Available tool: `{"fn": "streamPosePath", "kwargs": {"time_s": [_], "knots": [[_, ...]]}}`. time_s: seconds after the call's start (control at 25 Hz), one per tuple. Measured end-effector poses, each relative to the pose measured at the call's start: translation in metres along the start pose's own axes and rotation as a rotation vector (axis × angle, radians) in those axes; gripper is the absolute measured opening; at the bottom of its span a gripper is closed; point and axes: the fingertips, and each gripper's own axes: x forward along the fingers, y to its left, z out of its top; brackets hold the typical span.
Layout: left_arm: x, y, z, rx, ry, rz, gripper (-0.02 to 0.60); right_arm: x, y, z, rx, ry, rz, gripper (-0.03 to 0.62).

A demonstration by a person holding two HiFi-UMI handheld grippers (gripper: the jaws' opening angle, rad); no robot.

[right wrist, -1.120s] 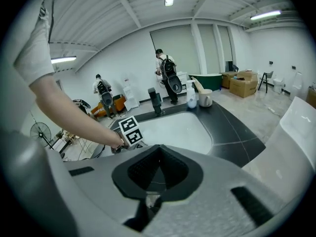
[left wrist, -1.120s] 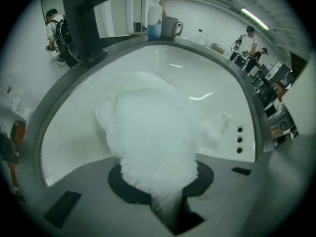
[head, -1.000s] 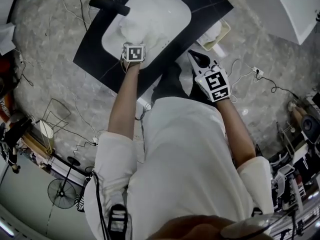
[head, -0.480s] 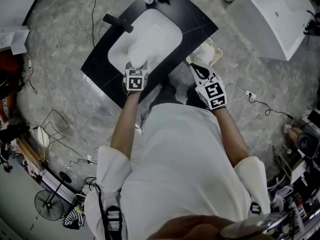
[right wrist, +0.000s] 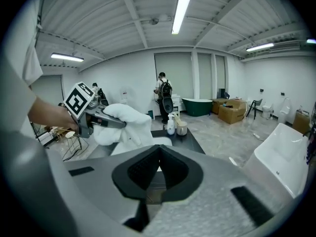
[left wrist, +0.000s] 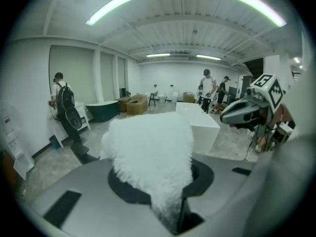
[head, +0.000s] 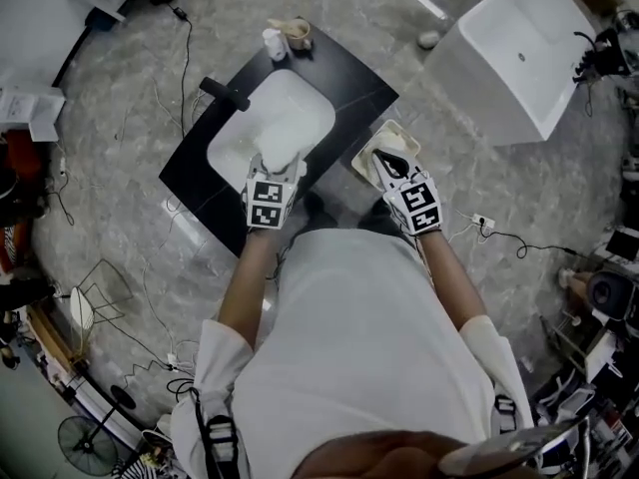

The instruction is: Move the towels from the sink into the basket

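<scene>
Left gripper (head: 274, 168): clamped on fluffy white towel (left wrist: 148, 152), held above sink (head: 308, 100) for carrying
Right gripper (head: 387, 158): jaws together, empty, poised over cream basket (head: 383, 128)

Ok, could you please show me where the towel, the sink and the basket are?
towel (left wrist: 148, 152), left gripper view, fluffy middle.
sink (head: 300, 103), head view, bare basin bottom.
basket (head: 369, 144), head view, cream left rim.

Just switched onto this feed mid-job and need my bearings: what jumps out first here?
A fluffy white towel, clamped in the left gripper, hangs above the white sink set in a black counter. The right gripper, jaws together and empty, hovers over the cream basket at the counter's right edge.
</scene>
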Motion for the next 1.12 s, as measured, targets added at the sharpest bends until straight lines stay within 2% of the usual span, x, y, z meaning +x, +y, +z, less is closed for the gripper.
{"fn": "streamPosePath", "kwargs": {"time_s": [0.24,0.6,0.84,1.12], "knots": [[-0.002,-0.050,0.082,0.049,-0.134,-0.119,0.100,-0.040,-0.033,0.020,-0.021,-0.054,-0.078,-0.002],[0.020,-0.159,0.162,0.179,-0.217,-0.332,0.101,-0.131,-0.094,0.023,0.050,-0.142,-0.285,-0.002],[0.028,-0.235,0.192,0.214,-0.251,-0.473,0.101,-0.189,-0.128,0.000,0.120,-0.169,-0.414,-0.002],[0.046,-0.296,0.189,0.238,-0.214,-0.570,0.101,-0.232,-0.147,-0.031,0.173,-0.167,-0.499,-0.002]]}}
